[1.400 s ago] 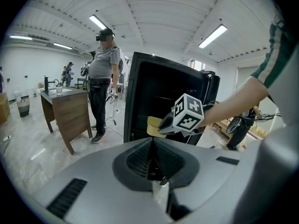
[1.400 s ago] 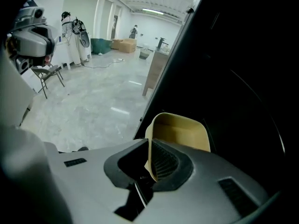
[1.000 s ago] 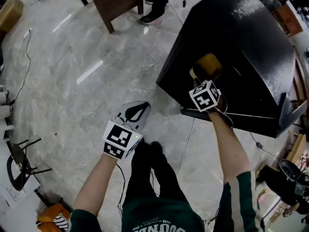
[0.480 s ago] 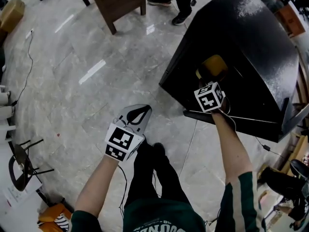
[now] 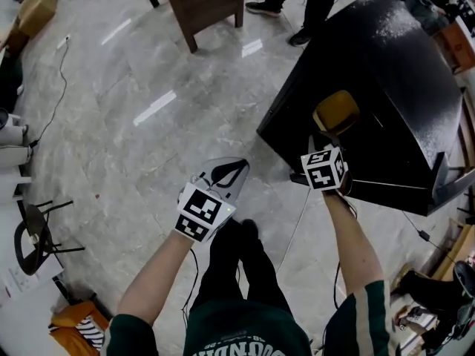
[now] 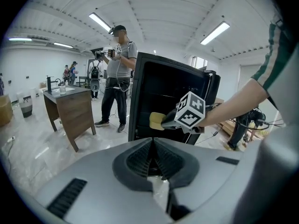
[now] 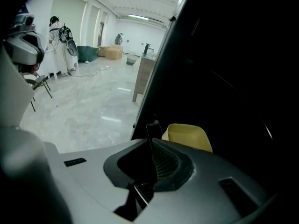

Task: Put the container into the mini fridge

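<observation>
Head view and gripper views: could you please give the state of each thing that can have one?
mini fridge: open, dark interior showing.
right gripper: shut on the container.
container: lifted, held at the fridge opening, not set down.
left gripper: jaws together, empty.

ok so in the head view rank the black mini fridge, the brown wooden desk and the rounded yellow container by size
1. black mini fridge, largest
2. brown wooden desk, partly cut off by the top edge
3. rounded yellow container, smallest by far
</observation>
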{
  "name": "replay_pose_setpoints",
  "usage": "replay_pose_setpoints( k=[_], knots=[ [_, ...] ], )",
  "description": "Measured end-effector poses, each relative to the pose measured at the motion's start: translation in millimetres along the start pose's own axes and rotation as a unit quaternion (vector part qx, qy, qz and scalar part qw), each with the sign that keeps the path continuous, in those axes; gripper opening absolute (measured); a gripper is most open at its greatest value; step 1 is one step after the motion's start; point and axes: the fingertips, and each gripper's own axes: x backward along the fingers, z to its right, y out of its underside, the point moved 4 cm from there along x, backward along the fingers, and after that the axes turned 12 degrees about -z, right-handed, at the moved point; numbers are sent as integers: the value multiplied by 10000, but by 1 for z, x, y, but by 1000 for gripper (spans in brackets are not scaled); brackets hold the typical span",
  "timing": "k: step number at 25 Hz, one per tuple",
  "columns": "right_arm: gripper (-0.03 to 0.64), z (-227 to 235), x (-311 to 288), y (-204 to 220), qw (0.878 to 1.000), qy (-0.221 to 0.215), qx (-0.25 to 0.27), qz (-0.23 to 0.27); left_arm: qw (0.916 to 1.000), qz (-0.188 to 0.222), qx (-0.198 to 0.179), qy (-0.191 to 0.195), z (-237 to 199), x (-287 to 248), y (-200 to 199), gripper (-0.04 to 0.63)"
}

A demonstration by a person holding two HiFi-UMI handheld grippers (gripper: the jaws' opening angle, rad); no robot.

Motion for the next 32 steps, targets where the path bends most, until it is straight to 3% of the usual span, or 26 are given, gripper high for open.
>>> replay_pose_setpoints(
  k=[7, 10, 16, 20, 32],
  knots=[
    [44, -34, 50, 3, 9959, -389, -632, 518, 10000, 11, 4, -95, 20, 25, -3, 15],
    [44, -46, 81, 3, 9858, -734, -1209, 903, 9999, 50, 68, -144, 28, 35, -6, 15],
    [44, -69, 141, 10, 9681, -989, -1768, 1471, 9997, 92, 165, -143, 48, 50, -11, 15],
    [41, -76, 174, 21, 9470, -1288, -2386, 1725, 9996, 110, 224, -156, 60, 62, -13, 15],
    [34, -109, 234, 41, 9375, -1420, -2430, 2046, 9995, 147, 273, -91, 82, 86, -10, 15]
  ],
)
